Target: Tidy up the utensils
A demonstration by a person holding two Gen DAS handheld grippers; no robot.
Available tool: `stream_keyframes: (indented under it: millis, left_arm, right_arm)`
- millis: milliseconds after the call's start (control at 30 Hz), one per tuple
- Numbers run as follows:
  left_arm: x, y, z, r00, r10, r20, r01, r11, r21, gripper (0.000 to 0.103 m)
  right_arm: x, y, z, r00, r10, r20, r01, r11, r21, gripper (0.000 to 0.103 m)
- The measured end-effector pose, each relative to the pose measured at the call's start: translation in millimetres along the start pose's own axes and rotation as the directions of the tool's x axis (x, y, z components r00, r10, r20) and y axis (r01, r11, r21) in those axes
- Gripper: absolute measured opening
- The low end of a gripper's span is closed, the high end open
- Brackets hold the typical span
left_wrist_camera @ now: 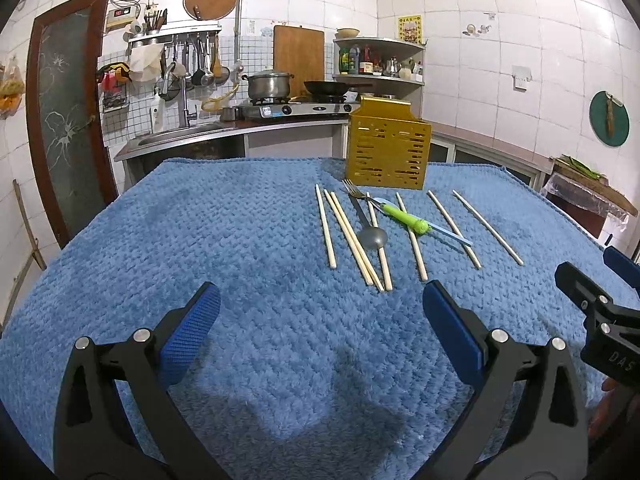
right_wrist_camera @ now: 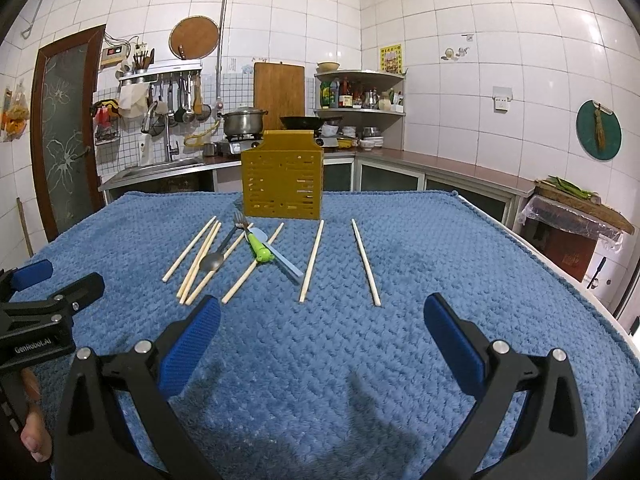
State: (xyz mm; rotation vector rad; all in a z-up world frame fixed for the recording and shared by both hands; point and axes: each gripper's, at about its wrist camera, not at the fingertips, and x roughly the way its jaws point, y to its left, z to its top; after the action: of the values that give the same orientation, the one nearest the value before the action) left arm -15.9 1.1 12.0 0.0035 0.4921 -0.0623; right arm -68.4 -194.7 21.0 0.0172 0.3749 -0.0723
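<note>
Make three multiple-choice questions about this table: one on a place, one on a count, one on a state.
1. Where does the yellow holder stand?
A. behind the utensils
B. on the stove
C. beside the sink

2. How many chopsticks lie on the blue cloth?
A. two
B. seven
C. twelve

3. How are the fingers of the right gripper?
A. shut on a fork
B. shut on nothing
C. open, holding nothing

Answers: 1 A, it stands at the far side of the cloth; 2 B, seven pale sticks show; 3 C, the fingers stand wide apart.
</note>
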Motion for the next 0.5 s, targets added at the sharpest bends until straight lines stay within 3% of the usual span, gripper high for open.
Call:
stream_keyframes:
  millis: [500]
  left_arm:
    - [-7.3, -0.1, -1.0, 0.999, 0.007, 0.037, -0.007, 1.0, -0.003, 0.098]
  right_arm:
    - [0.9, -0.6, -0.4, 1.0, -0.003, 0.008, 0.003, 1.0, 0.0, 0.099]
